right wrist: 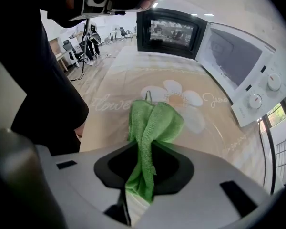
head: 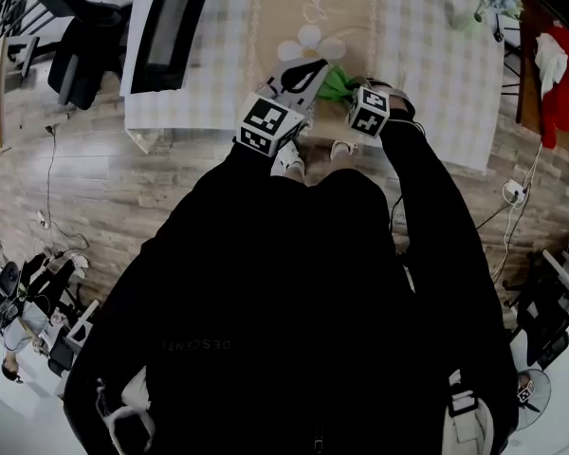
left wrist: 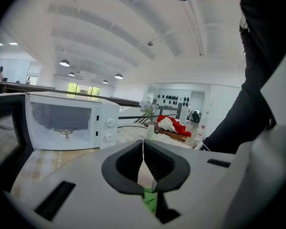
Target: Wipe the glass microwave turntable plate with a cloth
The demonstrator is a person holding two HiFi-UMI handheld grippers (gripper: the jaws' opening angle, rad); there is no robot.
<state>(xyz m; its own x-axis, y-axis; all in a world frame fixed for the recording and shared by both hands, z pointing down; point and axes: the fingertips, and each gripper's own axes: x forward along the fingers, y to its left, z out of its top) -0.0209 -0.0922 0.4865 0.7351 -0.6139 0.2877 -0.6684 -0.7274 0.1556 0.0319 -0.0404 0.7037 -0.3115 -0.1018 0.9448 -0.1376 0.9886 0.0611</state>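
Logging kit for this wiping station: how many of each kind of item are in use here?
White microwave oven: 1
Round clear glass turntable plate: 1
Green microfibre cloth: 1
Grippers: 2 (left gripper, right gripper)
Total: 5

Cloth [head: 336, 85] mostly hidden in head view; microwave [head: 166, 27] cut off by top edge there.

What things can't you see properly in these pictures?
Left gripper view: the glass plate sits edge-on in the left gripper's shut jaws, so its face and any dirt can't be seen.
Right gripper view: the green cloth in the right gripper's jaws covers part of the writing on the mat.
Head view: the gripper bodies cover the jaws; the clear plate can't be picked out.
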